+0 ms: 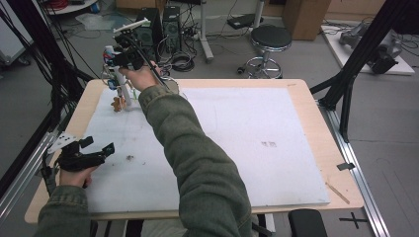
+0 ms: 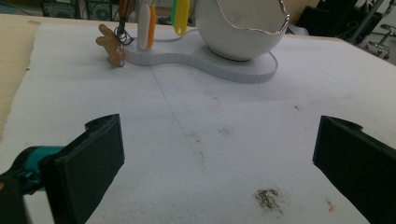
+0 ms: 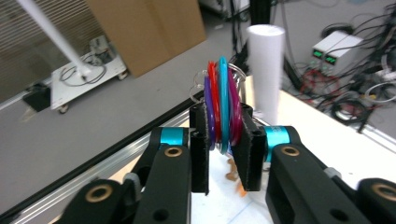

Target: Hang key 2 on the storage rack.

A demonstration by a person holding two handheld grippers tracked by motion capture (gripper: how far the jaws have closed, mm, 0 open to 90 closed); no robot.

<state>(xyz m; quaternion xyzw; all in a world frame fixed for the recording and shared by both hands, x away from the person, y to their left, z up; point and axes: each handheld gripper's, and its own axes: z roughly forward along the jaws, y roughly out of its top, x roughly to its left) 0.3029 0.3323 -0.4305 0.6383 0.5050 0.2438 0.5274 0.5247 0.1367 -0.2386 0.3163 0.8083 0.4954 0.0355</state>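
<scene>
Four coloured key tags (image 3: 222,105), purple, red, teal and magenta, sit stacked flat against one another between the black pads of our right tongs (image 3: 223,149), which are clenched on them; a metal ring (image 3: 236,70) shows at the top of the bundle. In the high view our right tongs (image 1: 120,55) are held up above the far left corner of the worktop (image 1: 316,118), over a white stand (image 2: 201,56) that rests on the white mat (image 1: 237,143). From our left tongs' camera we see the stand carrying a white bowl (image 2: 240,30) with a jagged, eggshell-like rim, and, beside the bowl, tags hanging in white (image 2: 143,25), orange (image 2: 152,25) and yellow-green (image 2: 181,16). A small tan figure (image 2: 109,46) leans against the edge of the stand's base. A white post (image 3: 265,70) rises just behind the held tags in the right gripper view.

Our left tongs (image 1: 96,148) rest low near the left edge of the mat, well apart from the stand, released, with both pads wide apart and only bare mat between them. A dark smudge (image 2: 268,198) marks the mat close in front of them.
</scene>
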